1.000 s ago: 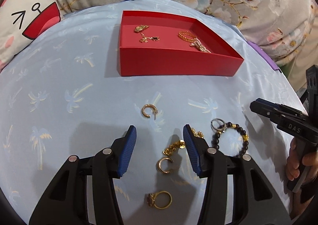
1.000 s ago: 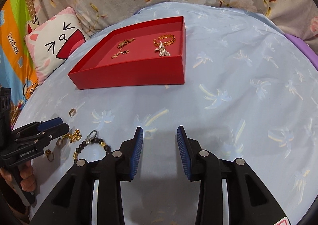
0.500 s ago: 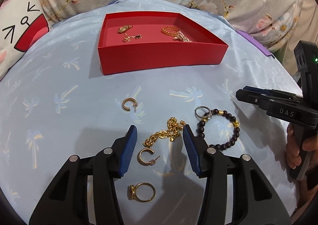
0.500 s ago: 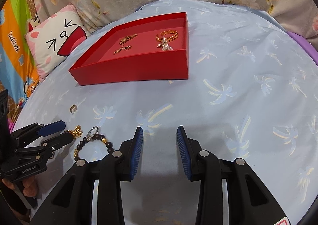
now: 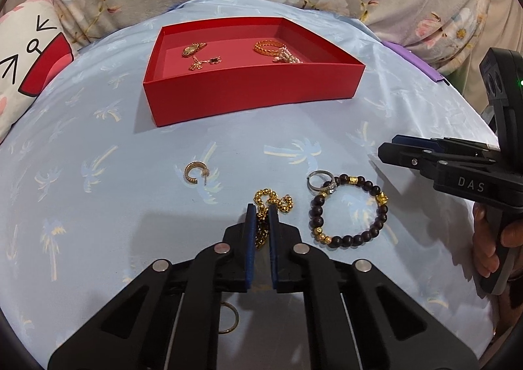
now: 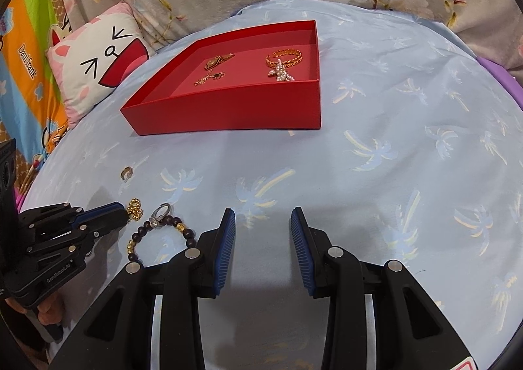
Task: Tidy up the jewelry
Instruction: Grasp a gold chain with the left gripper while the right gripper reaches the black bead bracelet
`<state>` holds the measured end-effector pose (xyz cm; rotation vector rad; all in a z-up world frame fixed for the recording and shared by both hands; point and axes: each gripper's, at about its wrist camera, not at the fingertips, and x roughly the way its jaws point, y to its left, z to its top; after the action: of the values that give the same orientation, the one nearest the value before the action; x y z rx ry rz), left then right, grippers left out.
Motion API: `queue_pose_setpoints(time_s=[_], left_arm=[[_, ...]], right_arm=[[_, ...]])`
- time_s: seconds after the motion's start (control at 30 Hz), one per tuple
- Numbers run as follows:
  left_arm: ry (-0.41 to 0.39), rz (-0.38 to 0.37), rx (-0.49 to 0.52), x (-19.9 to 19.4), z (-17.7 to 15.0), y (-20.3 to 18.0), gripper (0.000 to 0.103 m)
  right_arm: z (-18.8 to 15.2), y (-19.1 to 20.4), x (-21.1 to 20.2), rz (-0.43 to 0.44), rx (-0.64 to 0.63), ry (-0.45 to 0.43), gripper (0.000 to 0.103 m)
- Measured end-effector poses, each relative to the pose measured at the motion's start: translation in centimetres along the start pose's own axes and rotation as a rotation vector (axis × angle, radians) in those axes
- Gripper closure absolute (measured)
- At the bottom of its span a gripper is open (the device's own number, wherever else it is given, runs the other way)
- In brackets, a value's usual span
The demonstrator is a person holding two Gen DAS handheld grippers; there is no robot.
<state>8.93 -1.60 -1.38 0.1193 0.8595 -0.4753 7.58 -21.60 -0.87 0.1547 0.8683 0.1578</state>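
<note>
Step in hand, as judged: lift the gold bead chain [image 5: 272, 203] off the blue palm-print sheet [image 5: 98, 154] and carry it to the red tray [image 5: 255, 89].

Technique notes: only part of the chain is between the pads, and the loose far end bunches just beyond the tips, so raise straight up and slowly until the free end hangs clear of the sheet. Keep the path away from the dark beaded bracelet [image 5: 349, 210] and the silver ring [image 5: 319, 178] just beside it on the right; a trailing bead could snag either. Clear the tray's near wall before lowering; release over bare floor, apart from the gold pieces already inside.

Left gripper [image 5: 261, 216]: fingers closed as far as they go, pinching the chain near its middle; chain touches both blue pads.

Right gripper [image 6: 261, 226]: fingers partly apart, nothing between them, hovering over bare sheet, well apart from the jewelry.

Loose items on the sheet: gold hoop earring [image 5: 195, 173] left of the chain; a gold ring [image 5: 228, 317] partly hidden under the left gripper's body.
</note>
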Motion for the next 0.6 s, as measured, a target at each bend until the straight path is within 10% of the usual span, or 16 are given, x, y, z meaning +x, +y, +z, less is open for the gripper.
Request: queue_pose_setpoints(time_s=[0.6], left_arm=[[-0.102, 0.008, -0.117, -3.8, 1.1, 2.2, 0.097]], right_arm=[[-1.4, 3.8, -0.2, 0.076, -0.116, 0.027, 0.068]])
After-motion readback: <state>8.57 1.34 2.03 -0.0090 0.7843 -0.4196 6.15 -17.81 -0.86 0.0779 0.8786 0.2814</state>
